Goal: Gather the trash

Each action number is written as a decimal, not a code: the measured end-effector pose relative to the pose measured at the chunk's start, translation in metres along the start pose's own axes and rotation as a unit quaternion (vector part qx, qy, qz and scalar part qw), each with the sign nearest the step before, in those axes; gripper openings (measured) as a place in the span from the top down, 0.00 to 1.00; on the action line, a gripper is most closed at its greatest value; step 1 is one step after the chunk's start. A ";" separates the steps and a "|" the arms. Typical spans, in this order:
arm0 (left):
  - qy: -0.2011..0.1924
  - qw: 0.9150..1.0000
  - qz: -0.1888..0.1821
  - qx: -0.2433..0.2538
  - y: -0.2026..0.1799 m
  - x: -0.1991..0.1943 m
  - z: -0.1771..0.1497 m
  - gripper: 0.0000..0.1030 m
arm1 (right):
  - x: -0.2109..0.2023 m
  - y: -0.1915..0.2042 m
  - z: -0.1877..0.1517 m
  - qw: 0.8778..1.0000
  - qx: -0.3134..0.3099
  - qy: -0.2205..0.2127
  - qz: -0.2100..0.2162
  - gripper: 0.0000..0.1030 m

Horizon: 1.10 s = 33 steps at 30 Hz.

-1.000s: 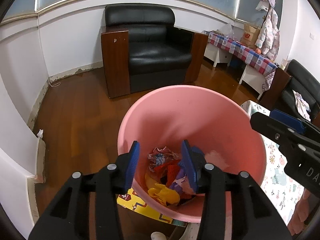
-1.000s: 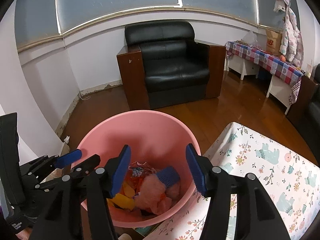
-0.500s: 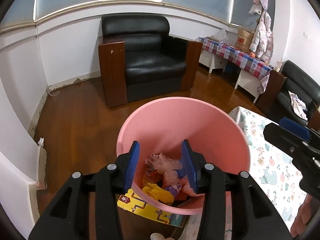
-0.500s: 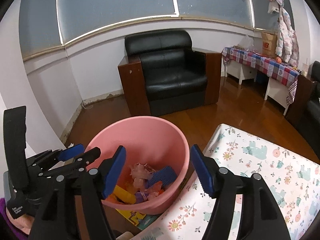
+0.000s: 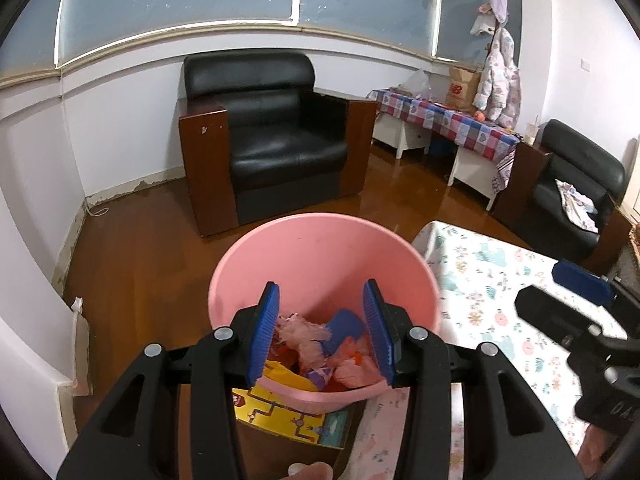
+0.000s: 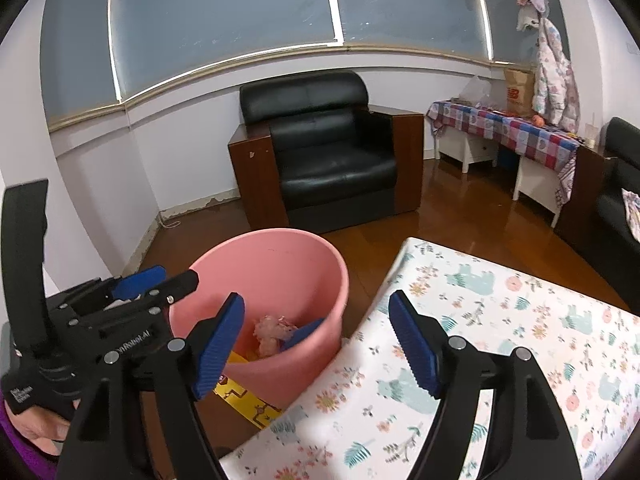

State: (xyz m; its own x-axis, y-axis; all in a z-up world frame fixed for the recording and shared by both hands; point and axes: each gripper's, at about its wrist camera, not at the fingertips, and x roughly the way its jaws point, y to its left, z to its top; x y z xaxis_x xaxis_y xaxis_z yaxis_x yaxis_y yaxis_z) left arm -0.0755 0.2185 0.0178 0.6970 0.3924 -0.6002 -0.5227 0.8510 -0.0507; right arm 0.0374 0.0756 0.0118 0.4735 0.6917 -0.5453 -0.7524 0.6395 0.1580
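Moved: both my tools have pulled up and back from the pink bin (image 5: 326, 264), which now looks smaller.
Trash (image 5: 316, 344): crumpled pink, blue, yellow scraps in the bin's bottom.
Bin: on the floor, just beside the worktop (image 6: 520, 320).
Left tool (image 5: 322, 334): above the bin, jaws apart, empty.
Right tool (image 6: 316, 344): jaws opening wide, nothing between them, over the worktop edge.
Behind: black armchair (image 6: 320, 148).

You are seeing white letters ending in "nRobot.AI" showing on the black plastic left gripper (image 6: 156, 280). The brown paper bag (image 6: 518, 94) by the far wall is showing a red "NB" mark. Other small print is looking too blurry to read.
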 end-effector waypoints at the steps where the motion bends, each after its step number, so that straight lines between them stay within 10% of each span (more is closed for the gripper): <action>1: -0.002 1.000 -0.001 0.001 -0.002 -0.002 0.000 0.57 | -0.003 -0.002 -0.002 1.000 0.002 0.000 -0.001 0.29; 33: -0.022 0.997 -0.037 0.056 -0.078 -0.043 -0.023 0.57 | -0.091 -0.044 -0.038 0.994 0.069 -0.043 -0.075 0.28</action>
State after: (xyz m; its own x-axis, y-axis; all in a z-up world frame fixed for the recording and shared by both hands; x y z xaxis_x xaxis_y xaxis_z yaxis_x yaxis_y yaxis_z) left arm -0.0761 0.1274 0.0294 0.7530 0.3402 -0.5633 -0.4127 0.9109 -0.0016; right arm 0.0100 -0.0285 0.0230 0.6174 0.6075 -0.4998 -0.6037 0.7732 0.1941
